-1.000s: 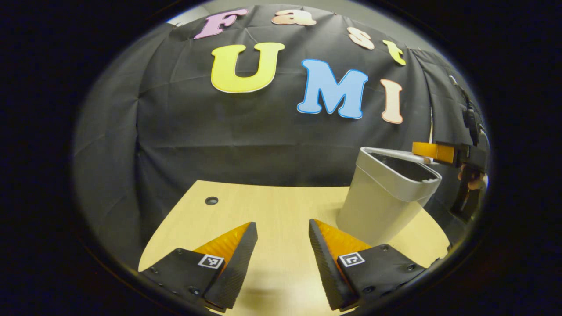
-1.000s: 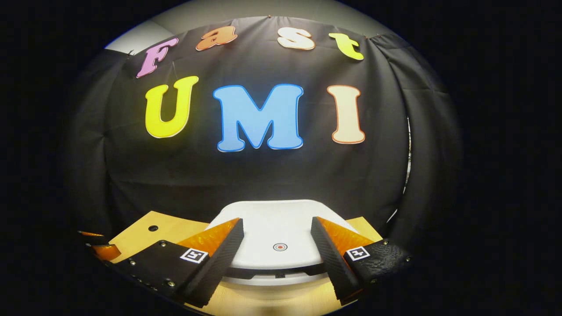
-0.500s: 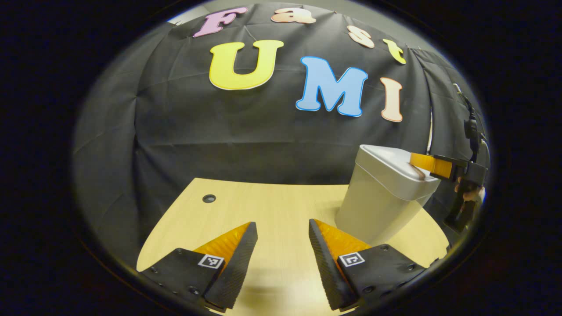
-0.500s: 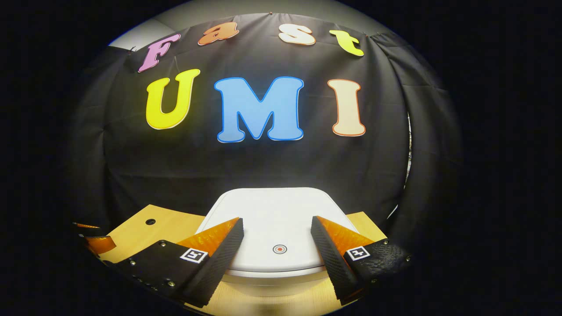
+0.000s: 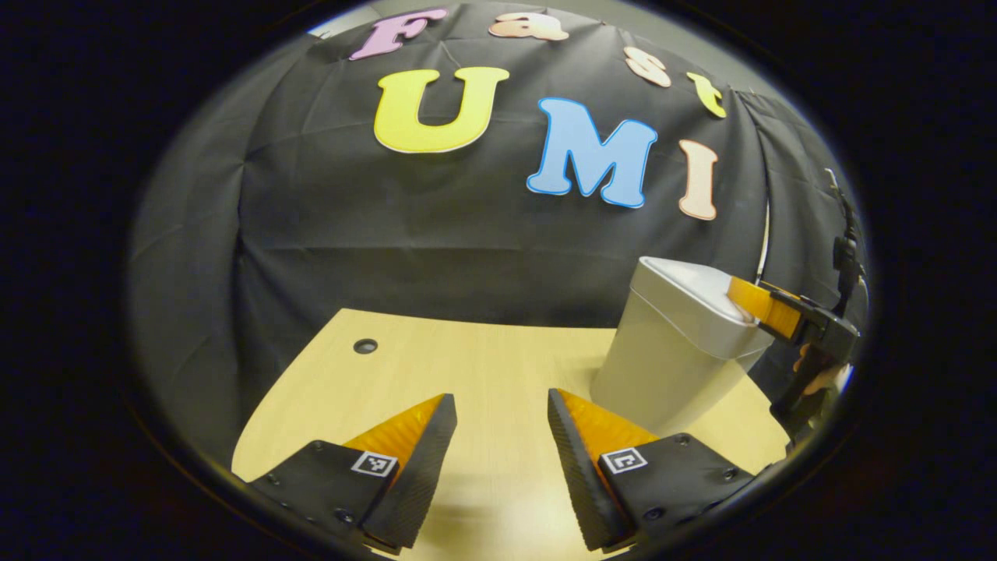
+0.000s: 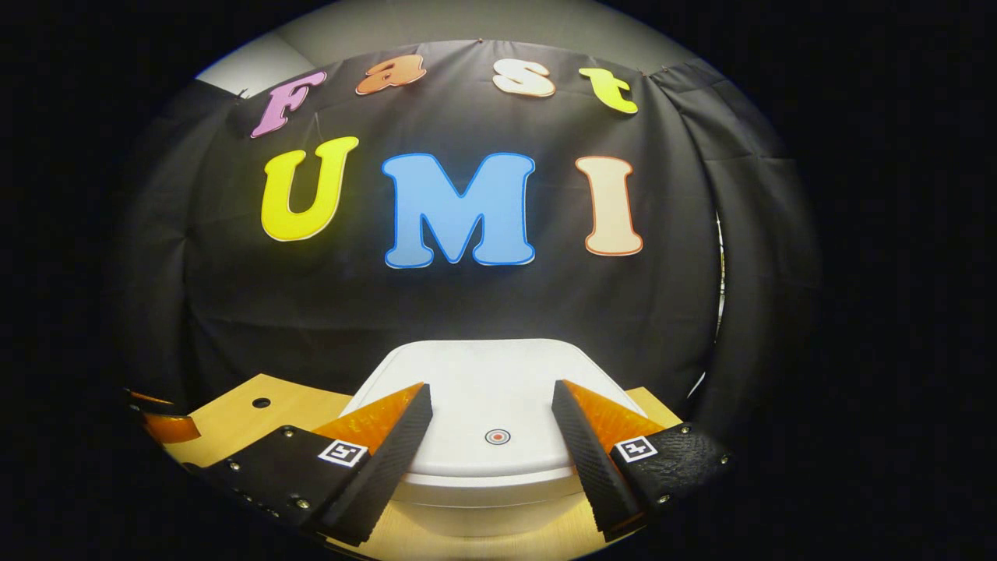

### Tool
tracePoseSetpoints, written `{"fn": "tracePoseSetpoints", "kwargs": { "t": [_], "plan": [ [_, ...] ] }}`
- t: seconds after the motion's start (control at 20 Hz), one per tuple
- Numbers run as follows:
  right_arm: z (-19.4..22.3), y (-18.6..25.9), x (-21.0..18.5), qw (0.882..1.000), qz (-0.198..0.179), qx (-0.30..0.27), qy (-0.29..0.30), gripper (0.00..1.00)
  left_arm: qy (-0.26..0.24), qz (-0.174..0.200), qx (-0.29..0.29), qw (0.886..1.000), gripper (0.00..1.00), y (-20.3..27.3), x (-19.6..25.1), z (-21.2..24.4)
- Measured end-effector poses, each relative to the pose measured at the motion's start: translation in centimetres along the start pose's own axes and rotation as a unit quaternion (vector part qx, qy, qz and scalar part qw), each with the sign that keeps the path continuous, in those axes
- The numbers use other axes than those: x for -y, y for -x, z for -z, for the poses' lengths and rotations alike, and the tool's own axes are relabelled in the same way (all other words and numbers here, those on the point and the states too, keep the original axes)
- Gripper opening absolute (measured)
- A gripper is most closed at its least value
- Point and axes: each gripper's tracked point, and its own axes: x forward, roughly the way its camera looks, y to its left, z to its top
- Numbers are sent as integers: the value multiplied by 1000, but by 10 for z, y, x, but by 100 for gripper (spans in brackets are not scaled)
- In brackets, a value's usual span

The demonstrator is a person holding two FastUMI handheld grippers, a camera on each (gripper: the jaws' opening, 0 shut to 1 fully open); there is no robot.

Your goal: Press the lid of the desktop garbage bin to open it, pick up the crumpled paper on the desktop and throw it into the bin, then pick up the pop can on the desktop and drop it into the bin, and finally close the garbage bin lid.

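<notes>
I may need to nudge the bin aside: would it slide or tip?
The tall grey plastic garbage bin narrows toward its base, so a high push probably tips it. It looks light and would likely slide on the smooth pale wooden desktop if pushed low.

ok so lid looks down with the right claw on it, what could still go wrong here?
1. The right claw sits open over the lid, fingers near its front edge. If the lid isn't latched, lifting off may let it spring up.
2. In the left gripper view the bin stands near the table edge and looks tilted; more pressure could tip or slide it.
</notes>
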Motion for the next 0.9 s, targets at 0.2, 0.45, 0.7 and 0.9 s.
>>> {"fn": "tracePoseSetpoints", "kwargs": {
  "t": [0.2,0.45,0.7,0.9],
  "plan": [
    [2,1,0,1000,-4,-10,-7,100,4,0,2,1000,80,1,-1,1],
    [1,3,1,1000,-3,-13,-11,100,2,3,7,1000,80,2,4,-2],
    [-2,6,1,1000,6,-2,-15,99,-9,5,15,1000,80,6,9,-8],
    [-3,8,0,1000,5,-6,-19,99,-17,3,27,999,80,13,10,-18]
  ]
}}
